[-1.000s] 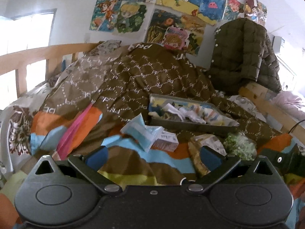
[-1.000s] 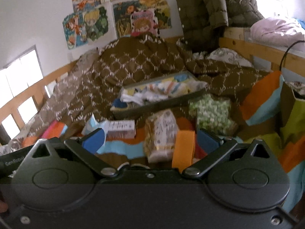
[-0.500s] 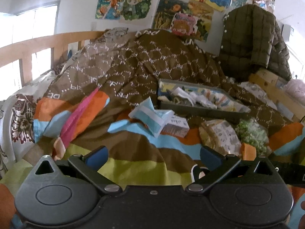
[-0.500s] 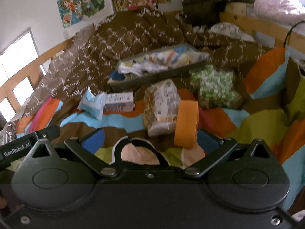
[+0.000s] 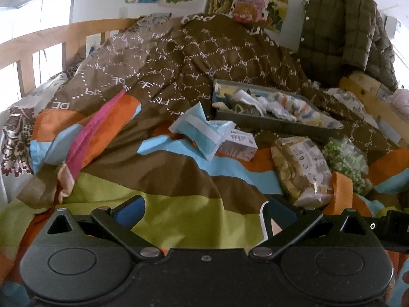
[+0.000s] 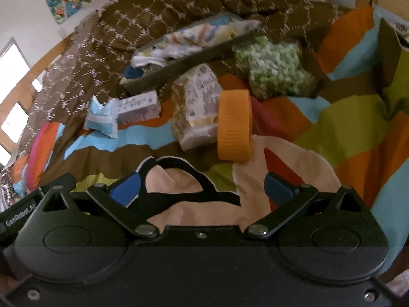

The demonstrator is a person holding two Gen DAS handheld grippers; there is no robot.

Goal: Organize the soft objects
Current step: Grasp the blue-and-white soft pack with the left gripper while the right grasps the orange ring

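Fingers of the right gripper (image 6: 202,186) are spread wide apart at the lower centre of the right wrist view, grasping nothing, with a pale pink garment with black trim (image 6: 194,204) lying on the bed between and under them. Those of the left gripper (image 5: 204,211) are likewise released, low over the striped bedcover (image 5: 153,179), with only an edge of the pink garment showing by the right-hand blue pad. Just above the garment in the right wrist frame stands an orange band (image 6: 234,125), touching a clear packet of printed cloth (image 6: 196,102). To the upper right of that sits a green-and-white speckled bundle (image 6: 273,69). Left of centre lie a blue-and-white packet (image 6: 102,117) and a small carton (image 6: 139,107), touching each other. Higher up, a shallow grey tray (image 5: 276,125) holds rolled socks (image 5: 283,107) and rests against a brown quilt (image 5: 204,51). A dark quilted jacket (image 5: 340,25) hangs at the upper right of the left wrist frame.
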